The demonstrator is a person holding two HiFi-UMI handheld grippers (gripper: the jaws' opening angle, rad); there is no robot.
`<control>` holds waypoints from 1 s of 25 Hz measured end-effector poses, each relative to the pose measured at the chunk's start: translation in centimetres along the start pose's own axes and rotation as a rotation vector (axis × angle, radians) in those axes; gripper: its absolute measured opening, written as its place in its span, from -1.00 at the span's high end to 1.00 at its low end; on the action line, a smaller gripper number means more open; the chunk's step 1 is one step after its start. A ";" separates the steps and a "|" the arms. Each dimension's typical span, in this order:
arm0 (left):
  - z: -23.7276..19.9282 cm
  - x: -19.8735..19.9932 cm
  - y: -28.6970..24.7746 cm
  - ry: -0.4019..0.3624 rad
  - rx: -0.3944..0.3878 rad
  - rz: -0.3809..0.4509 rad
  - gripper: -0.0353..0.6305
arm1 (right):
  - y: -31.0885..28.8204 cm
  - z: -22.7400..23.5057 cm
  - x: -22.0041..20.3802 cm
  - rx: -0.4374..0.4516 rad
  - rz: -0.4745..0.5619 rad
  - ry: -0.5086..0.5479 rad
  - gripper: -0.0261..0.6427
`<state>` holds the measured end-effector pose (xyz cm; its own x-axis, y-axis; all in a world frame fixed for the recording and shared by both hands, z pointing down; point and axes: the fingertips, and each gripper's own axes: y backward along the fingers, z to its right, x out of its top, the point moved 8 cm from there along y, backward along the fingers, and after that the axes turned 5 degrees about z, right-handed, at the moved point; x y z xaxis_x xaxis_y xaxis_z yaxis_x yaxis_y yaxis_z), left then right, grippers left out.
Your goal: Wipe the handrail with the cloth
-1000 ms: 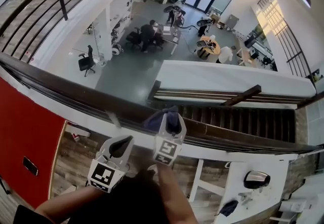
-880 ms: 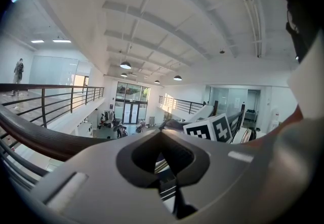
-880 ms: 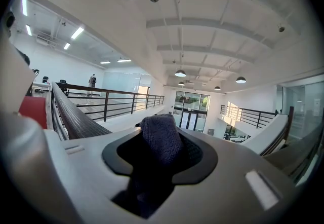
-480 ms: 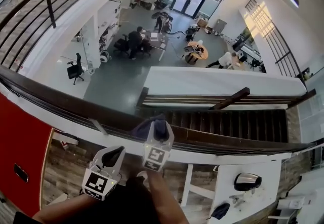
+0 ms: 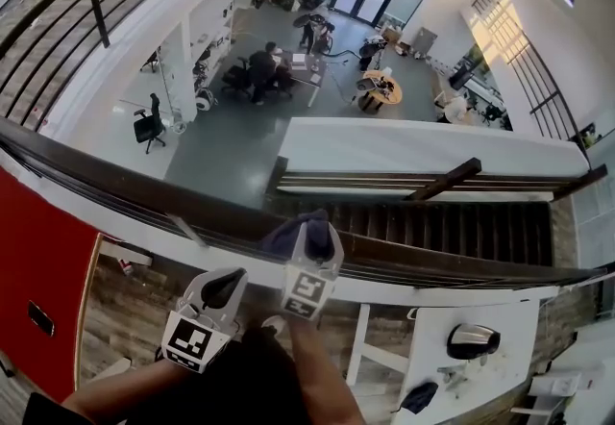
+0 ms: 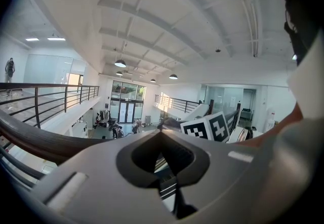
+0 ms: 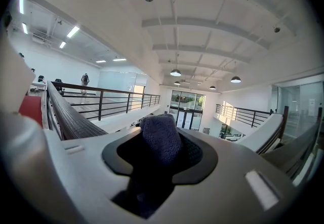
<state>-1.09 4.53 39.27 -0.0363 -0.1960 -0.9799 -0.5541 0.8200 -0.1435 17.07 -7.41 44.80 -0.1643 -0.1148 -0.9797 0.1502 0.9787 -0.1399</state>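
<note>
Pinching one cloth [image 7: 161, 139], the right gripper [image 5: 310, 227] seemingly touches the one handrail [image 5: 115, 185]; left gripper [image 5: 233, 273] fingers [image 6: 91, 167] pressed together.

Dark handrail [image 5: 144, 187] crosses front on slant, thin rails [image 5: 106, 207] packed close beneath: no way through there. Above rail, open air over atrium, nothing in way. Right gripper [image 5: 312, 229], clamped on cloth [image 5: 288, 231], takes up mid-rail; rail top bare to either side. Left gripper [image 5: 227, 281] hangs on near side, short of rail, close beside right one. Bracket [image 5: 190, 231] under rail just left of cloth. Red wall panel [image 5: 43, 260] closes off low left.
</note>
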 end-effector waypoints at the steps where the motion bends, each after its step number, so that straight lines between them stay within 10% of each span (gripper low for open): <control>1: 0.1 0.1 -0.2 -0.002 -0.002 0.002 0.90 | 0.0 0.3 0.0 -0.004 0.000 -0.003 0.46; 25: 2.8 0.7 -4.0 -0.004 -0.064 0.024 0.90 | 0.7 4.8 -0.7 -0.030 -0.015 0.016 0.47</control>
<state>3.40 2.66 38.81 -0.0468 -0.1740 -0.9836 -0.6053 0.7882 -0.1107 22.02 -7.44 44.70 -0.1820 -0.1267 -0.9751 0.1188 0.9816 -0.1498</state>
